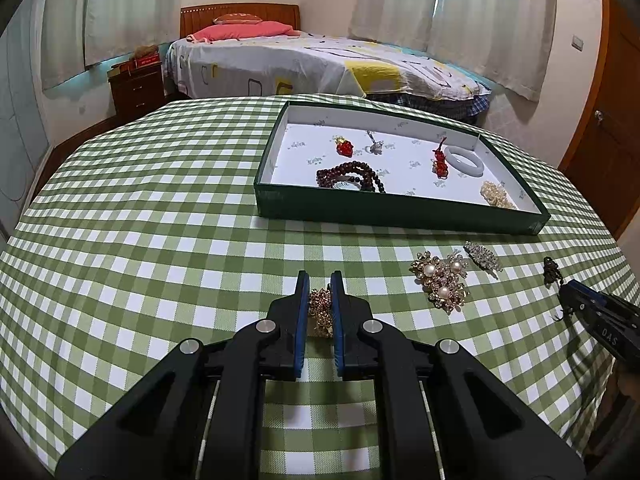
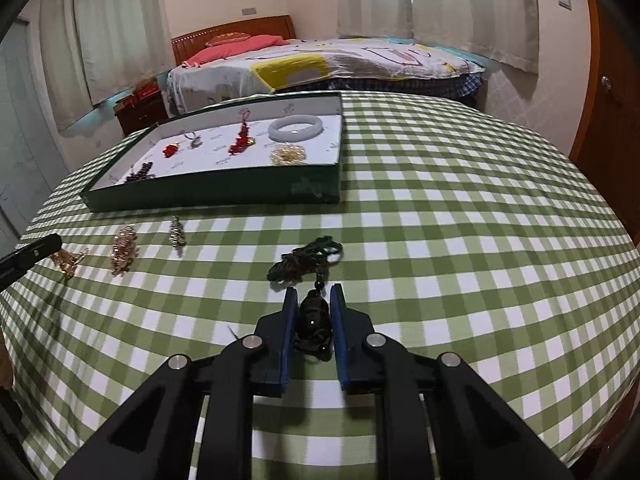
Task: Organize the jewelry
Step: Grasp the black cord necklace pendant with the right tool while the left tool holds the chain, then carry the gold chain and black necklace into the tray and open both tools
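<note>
My left gripper [image 1: 319,280] is shut on a gold rhinestone brooch [image 1: 321,312] on the green checked tablecloth. My right gripper [image 2: 314,292] is shut on a black pendant [image 2: 314,318] whose dark cord [image 2: 306,258] trails ahead on the cloth. A pearl-and-gold brooch [image 1: 440,280] and a silver brooch [image 1: 483,255] lie on the cloth right of my left gripper. The green tray [image 1: 396,212] with a white floor holds a dark bead bracelet [image 1: 352,176], red charms [image 1: 345,147], a white bangle [image 1: 466,161] and a pale beaded piece [image 1: 496,195].
The right gripper's tip [image 1: 600,312] shows at the right edge of the left wrist view. The tray also shows in the right wrist view [image 2: 216,196]. Behind the table stand a bed [image 1: 320,64] and a dark wooden nightstand [image 1: 138,88].
</note>
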